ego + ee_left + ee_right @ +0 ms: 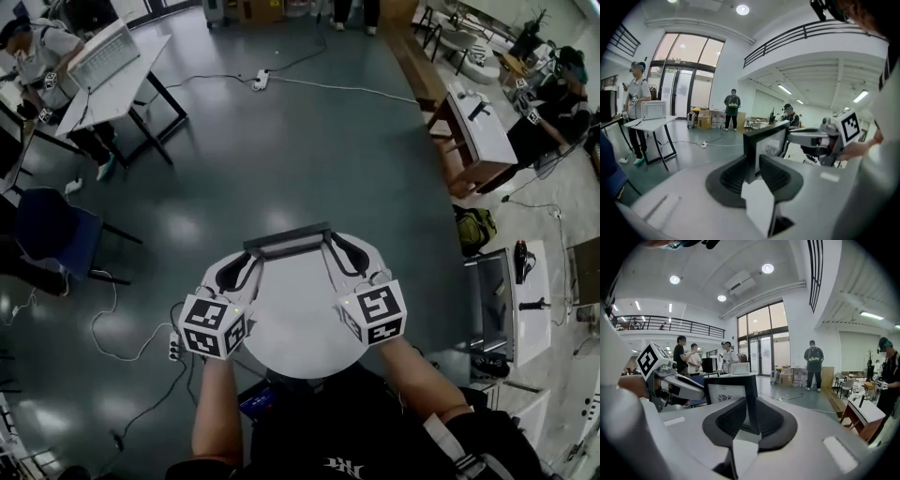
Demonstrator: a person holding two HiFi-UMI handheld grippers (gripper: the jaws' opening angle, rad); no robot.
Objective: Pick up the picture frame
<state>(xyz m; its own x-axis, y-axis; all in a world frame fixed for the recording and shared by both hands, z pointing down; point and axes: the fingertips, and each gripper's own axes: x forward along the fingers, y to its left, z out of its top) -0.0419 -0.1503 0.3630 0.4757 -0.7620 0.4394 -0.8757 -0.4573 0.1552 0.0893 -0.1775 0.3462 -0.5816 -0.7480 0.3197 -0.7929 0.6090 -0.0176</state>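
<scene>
A black picture frame [288,242] with a white print hangs in the air above the round white table [300,337], held level between both grippers. My left gripper [251,259] is shut on the frame's left edge, and the frame [768,139] stands upright between its dark pads [773,176]. My right gripper [334,247] is shut on the opposite edge. In the right gripper view the frame [727,397] rises from the jaws, with the left gripper [670,380] across from it. The right gripper [820,140] shows at the frame's far side in the left gripper view.
The floor is far below. A blue chair [52,234] and a white desk [117,75] are at the left. Another desk [483,131], a green bag [473,228] and a white cabinet [525,300] are at the right. People stand around the room's edges.
</scene>
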